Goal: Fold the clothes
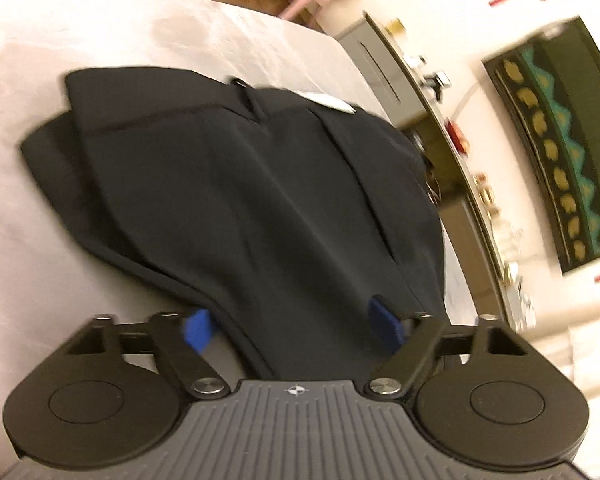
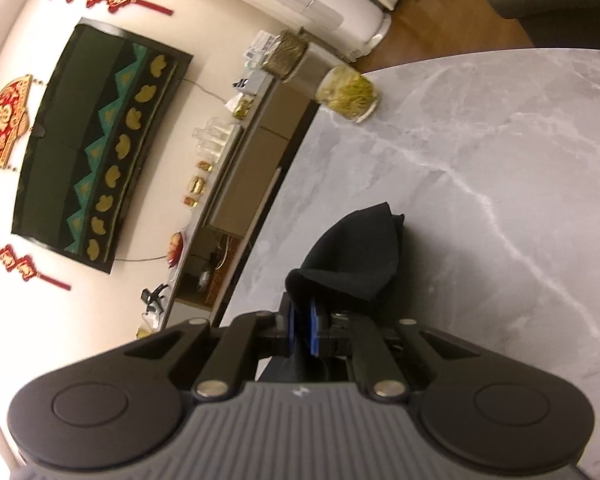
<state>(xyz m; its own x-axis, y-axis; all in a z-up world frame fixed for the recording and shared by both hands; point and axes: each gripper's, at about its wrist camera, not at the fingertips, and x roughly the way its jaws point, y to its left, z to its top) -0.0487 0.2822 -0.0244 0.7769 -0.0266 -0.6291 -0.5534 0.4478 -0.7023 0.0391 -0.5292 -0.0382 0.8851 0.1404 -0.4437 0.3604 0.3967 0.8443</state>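
Two claws are engaged with one dark garment (image 1: pixel 252 184) spread on the marble surface (image 1: pixel 28 240). By the left claw (image 1: pixel 296 326) — jaws wide apart — a hem is straddled but not pressed, presumably for a fresh grip. By the right claw (image 2: pixel 305 330) — pinched tight — a fold of cloth is held up, likely for folding over.

Home: wall television (image 2: pixel 100 148), sideboard (image 2: pixel 256 152), marble table (image 2: pixel 480 140)

Left claw (image 1: pixel 292 326) spread wide; right claw (image 2: pixel 304 330) clamped — both angled downward
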